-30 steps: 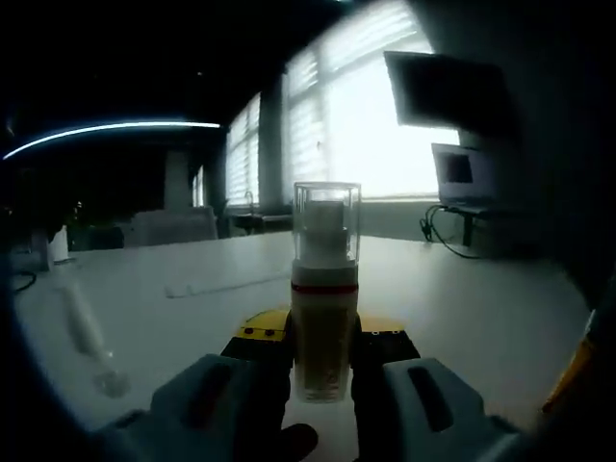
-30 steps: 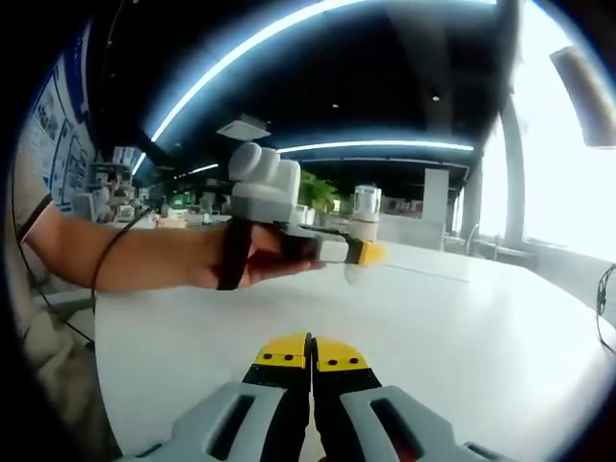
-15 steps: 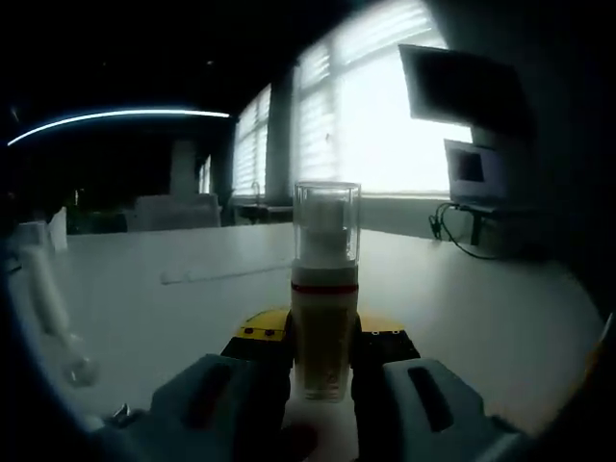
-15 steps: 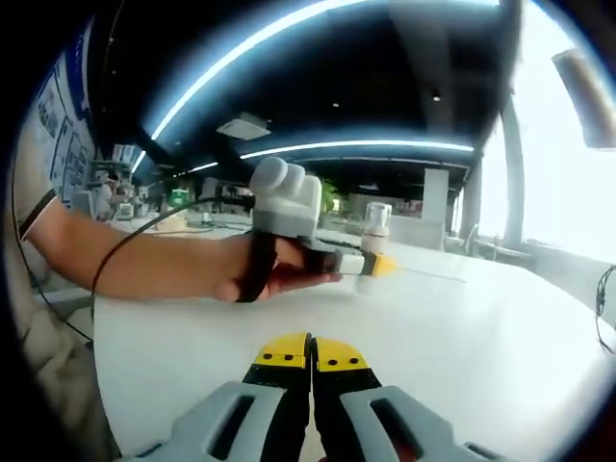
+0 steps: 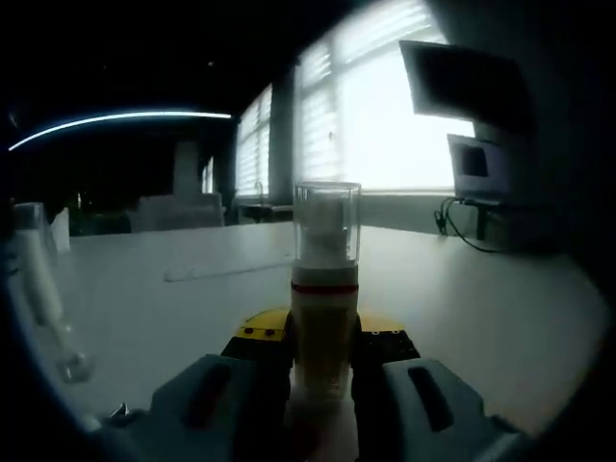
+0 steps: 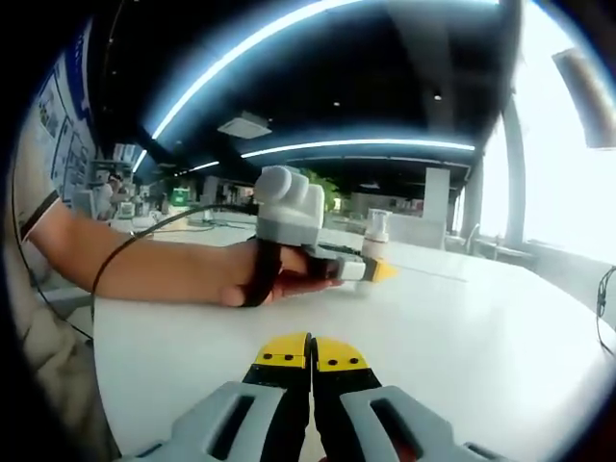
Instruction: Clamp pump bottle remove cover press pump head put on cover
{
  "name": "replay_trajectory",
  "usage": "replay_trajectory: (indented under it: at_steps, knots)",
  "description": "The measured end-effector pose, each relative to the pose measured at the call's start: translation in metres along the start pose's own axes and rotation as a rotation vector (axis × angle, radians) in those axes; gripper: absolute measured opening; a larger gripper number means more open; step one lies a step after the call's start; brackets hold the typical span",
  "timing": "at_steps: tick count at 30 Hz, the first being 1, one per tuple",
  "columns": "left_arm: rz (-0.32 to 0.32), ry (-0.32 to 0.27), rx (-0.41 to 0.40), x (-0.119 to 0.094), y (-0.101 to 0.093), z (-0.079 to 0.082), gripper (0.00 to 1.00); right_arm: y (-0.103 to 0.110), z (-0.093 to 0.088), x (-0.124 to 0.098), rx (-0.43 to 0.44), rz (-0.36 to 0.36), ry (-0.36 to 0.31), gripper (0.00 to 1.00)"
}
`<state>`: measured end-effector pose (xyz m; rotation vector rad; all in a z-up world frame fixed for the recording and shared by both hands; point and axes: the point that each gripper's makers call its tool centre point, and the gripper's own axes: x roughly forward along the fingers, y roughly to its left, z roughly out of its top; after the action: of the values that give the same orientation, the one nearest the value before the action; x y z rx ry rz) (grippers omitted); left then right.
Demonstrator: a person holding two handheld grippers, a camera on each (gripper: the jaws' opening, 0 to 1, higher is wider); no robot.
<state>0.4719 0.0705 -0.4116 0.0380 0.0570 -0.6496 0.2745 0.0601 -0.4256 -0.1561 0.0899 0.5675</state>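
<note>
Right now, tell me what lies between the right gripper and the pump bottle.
In the right gripper view, bare white table runs from the shut right gripper to the pump bottle, which the left gripper clamps. Nothing stands on that stretch.

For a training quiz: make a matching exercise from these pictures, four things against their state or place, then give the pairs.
Column one:
1. pump bottle
2. clear cover
3. right gripper
4. band on the bottle

Column two:
A. shut, holding nothing
B. red
C. clamped upright by the left gripper
D. on top of the bottle, over the pump head

Pairs: 1-C, 2-D, 3-A, 4-B
</note>
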Motion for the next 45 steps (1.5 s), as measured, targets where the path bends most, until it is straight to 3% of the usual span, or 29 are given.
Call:
replay_trajectory:
  at_steps: [11, 26, 45]
  knots:
    - [-0.005, -0.008, -0.01, 0.0077, 0.0062, -0.0005, 0.14, 0.0008, -0.001, 0.0011, -0.012, 0.001, 0.006, 0.0]
    - [0.002, -0.01, 0.033, 0.005, 0.0061, 0.0005, 0.19, 0.0018, -0.0009, 0.0016, -0.01, 0.005, 0.004, 0.0]
    - [0.004, -0.026, 0.014, -0.0012, 0.0059, 0.003, 0.21, 0.003, -0.0012, 0.0019, -0.02, 0.008, 0.006, 0.0]
